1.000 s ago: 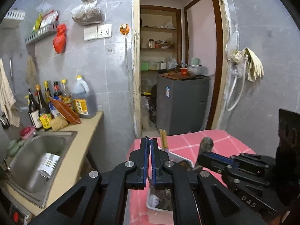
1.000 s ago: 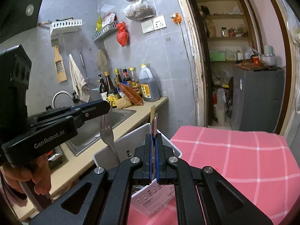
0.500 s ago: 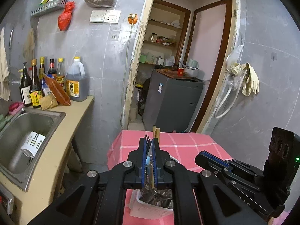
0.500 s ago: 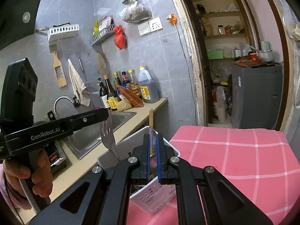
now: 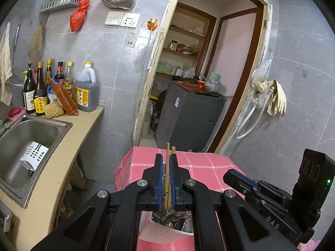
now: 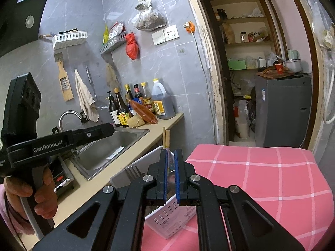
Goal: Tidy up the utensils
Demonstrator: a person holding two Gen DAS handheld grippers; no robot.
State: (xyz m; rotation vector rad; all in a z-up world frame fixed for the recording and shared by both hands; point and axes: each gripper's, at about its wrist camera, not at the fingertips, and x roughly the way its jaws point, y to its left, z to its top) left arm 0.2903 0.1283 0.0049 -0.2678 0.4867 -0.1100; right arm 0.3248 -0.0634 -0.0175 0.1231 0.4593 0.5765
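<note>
A white perforated utensil holder stands on the pink checked tablecloth at the table's near left corner. It holds metal cutlery, a fork and a pair of wooden chopsticks. My left gripper is slightly open above the holder, with the chopsticks standing between its fingers. My right gripper is slightly open and empty, just over the holder's right side.
A steel sink with a white holder lying in it sits in the beige counter to the left. Sauce bottles stand at the wall. A grey appliance stands in the doorway beyond the table.
Both grippers have opened a little and risen above the holder. The fork that the left gripper held now stands in the holder. The spoon in the right gripper is gone from its fingers.
</note>
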